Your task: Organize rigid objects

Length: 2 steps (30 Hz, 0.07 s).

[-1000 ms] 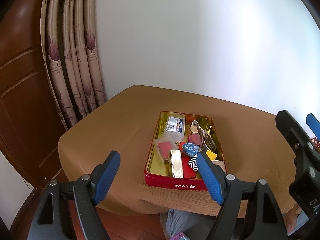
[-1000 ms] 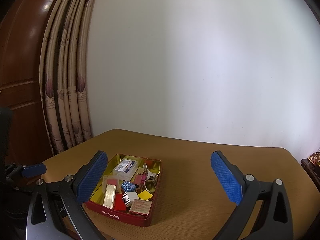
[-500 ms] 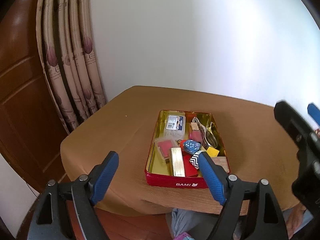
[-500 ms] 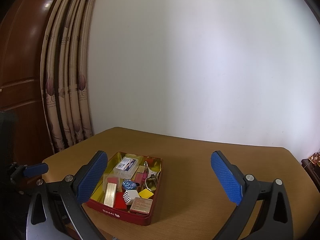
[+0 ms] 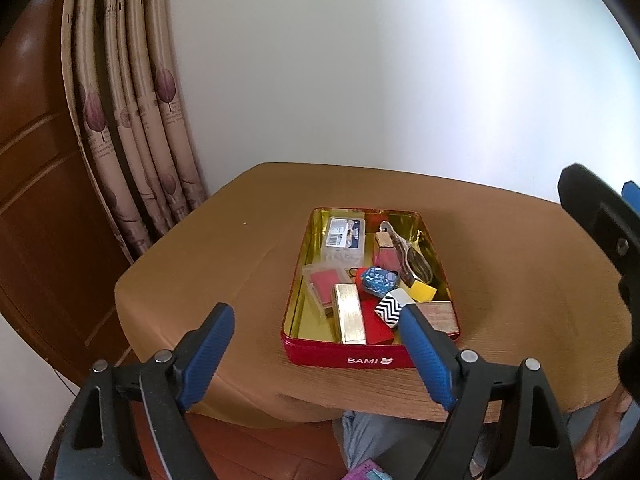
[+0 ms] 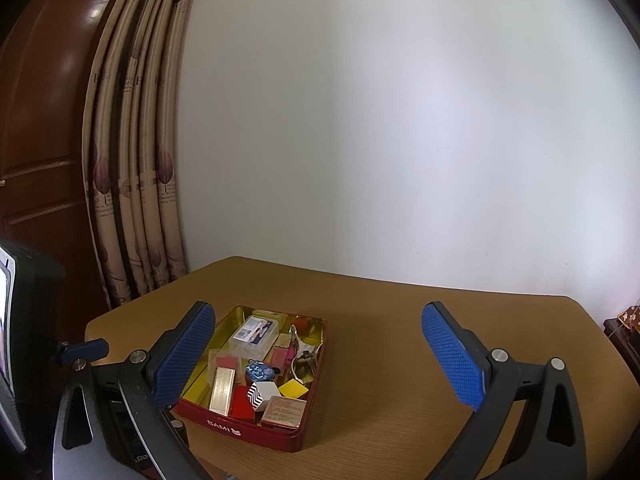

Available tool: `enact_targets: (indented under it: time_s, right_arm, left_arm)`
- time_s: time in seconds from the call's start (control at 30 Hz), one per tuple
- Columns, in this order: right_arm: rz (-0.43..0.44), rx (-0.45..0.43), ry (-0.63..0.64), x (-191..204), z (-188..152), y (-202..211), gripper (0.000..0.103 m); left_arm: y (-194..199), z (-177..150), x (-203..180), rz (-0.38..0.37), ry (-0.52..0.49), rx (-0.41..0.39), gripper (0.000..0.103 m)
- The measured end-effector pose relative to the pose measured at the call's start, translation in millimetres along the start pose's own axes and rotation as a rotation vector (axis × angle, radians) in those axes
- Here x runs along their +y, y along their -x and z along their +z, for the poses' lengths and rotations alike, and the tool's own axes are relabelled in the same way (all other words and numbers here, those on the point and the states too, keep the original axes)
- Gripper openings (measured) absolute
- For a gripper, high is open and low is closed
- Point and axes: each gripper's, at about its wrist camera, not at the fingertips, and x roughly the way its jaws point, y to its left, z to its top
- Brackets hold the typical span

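Observation:
A red BAMI tin (image 5: 348, 360) sits open on the brown table (image 5: 200, 272). It holds a gold bar (image 5: 350, 318), a clear labelled box (image 5: 344, 240), a blue patterned piece (image 5: 378, 280), a zigzag cube (image 5: 390, 308), a yellow block (image 5: 422, 292) and metal clippers (image 5: 412, 256). My left gripper (image 5: 314, 310) hovers short of the tin's near wall, its jaws opening with nothing between them. My right gripper (image 6: 316, 308) is open and empty, to the right of the tin (image 6: 240, 428) and back from it.
A patterned curtain (image 5: 132, 120) and a wooden door (image 5: 36, 160) stand to the left, with a white wall behind the table. A person's knee (image 5: 372, 432) shows under the near table edge. A dark cabinet (image 6: 624, 336) stands at the far right.
The left jaws have spread slightly wider and the left view has tilted a little. The right gripper and the tin's contents look the same.

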Motion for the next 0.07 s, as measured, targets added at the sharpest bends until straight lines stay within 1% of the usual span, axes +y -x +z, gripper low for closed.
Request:
enact_targets:
  time_s: [0.07]
  right_arm:
    - [-0.001, -0.001, 0.0, -0.3, 0.3, 0.0, 0.102]
  left_arm:
    - [1.5, 1.7, 0.5, -0.019, -0.003, 0.0, 0.087]
